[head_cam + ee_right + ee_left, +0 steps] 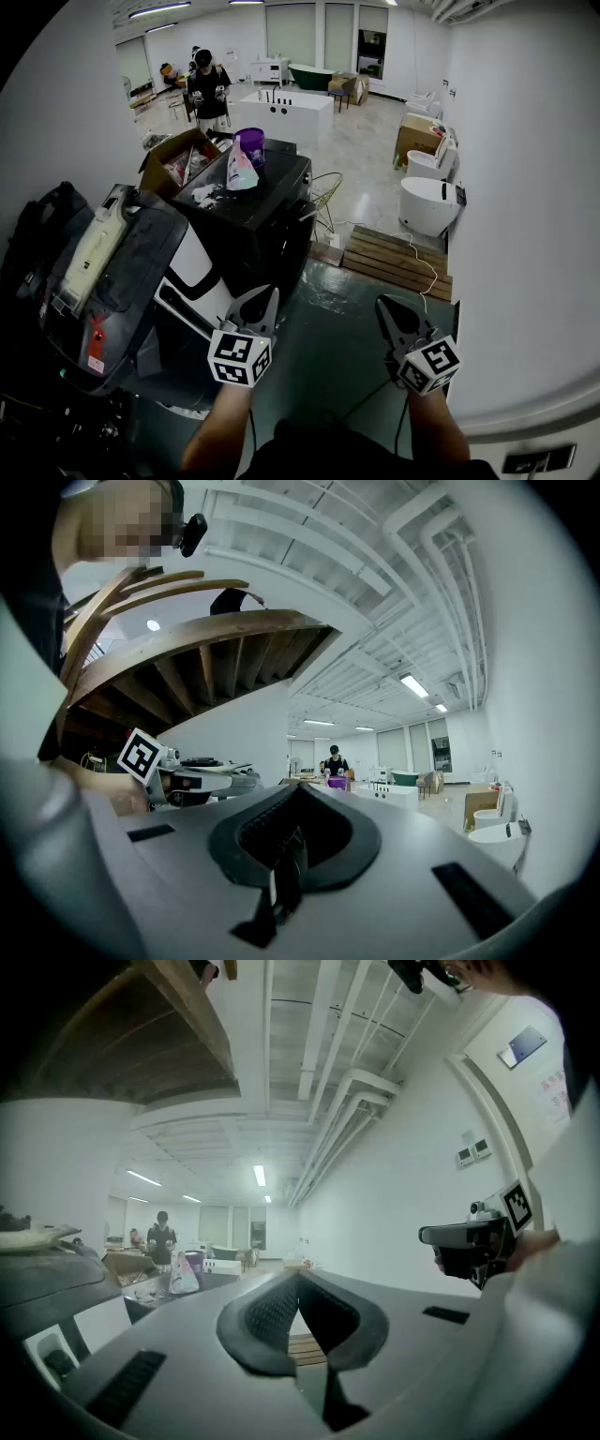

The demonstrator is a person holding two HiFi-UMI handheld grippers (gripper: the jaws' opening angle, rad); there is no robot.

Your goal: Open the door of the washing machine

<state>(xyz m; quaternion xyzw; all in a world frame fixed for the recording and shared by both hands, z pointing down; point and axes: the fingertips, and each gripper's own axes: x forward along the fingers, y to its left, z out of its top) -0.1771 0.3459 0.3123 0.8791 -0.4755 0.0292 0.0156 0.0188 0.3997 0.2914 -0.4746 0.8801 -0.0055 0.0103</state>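
White washing machine point(192, 267) low at the left, its dark door point(141, 253) on top.
The door lies flat with a long cream part point(94, 248) on it; I cannot tell if it is latched. The machine stands against a black desk point(272, 202) that carries a purple bucket point(249, 145). Open floor point(347, 328) lies ahead and a white wall point(525, 234) is at the right. The left hand-held gripper point(267, 292) hovers just beside the machine's right edge, jaws pressed together and empty. The right hand-held gripper point(382, 302) is the same, well apart from the machine.

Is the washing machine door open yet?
Not yet. Nothing looks done: the washer door looks shut. Nothing is in hand: the left gripper and right gripper are shut and empty, held in the air short of it. Left to do: reach the door and open it.
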